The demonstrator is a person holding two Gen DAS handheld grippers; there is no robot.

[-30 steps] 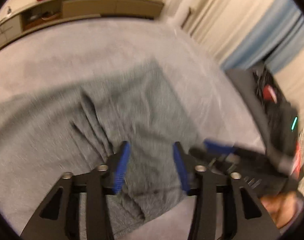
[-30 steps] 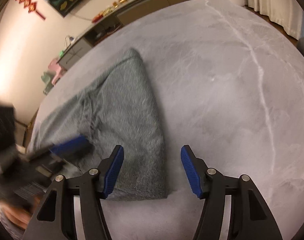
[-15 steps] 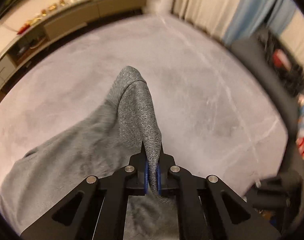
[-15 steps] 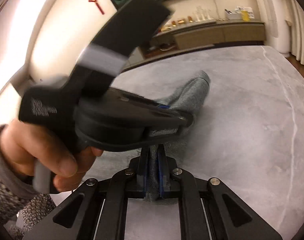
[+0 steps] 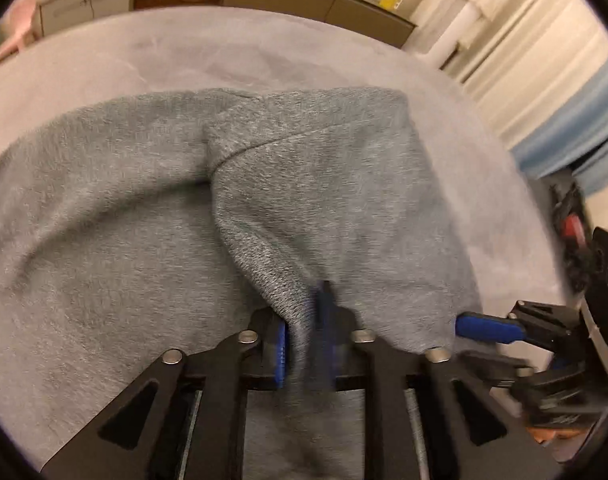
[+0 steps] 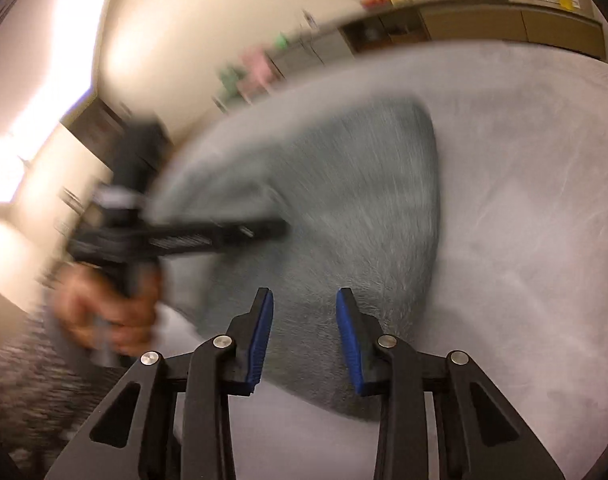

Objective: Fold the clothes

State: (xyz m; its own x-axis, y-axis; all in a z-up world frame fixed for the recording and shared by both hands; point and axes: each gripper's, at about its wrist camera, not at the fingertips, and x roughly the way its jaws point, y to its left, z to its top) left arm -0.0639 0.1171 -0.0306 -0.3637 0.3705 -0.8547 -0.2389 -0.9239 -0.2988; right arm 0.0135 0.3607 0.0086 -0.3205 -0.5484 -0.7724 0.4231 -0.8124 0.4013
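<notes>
Grey fleece garment | soft, limp, light; take by hem corners | left gripper pinching near fold | right gripper parted, empty

The grey garment is soft, fuzzy knit cloth, matt and heathered. It lies on a pale bed cover of smooth, matt fabric. The left gripper has matt black plastic arms, shiny metal rivets and blue rubbery pads.
</notes>
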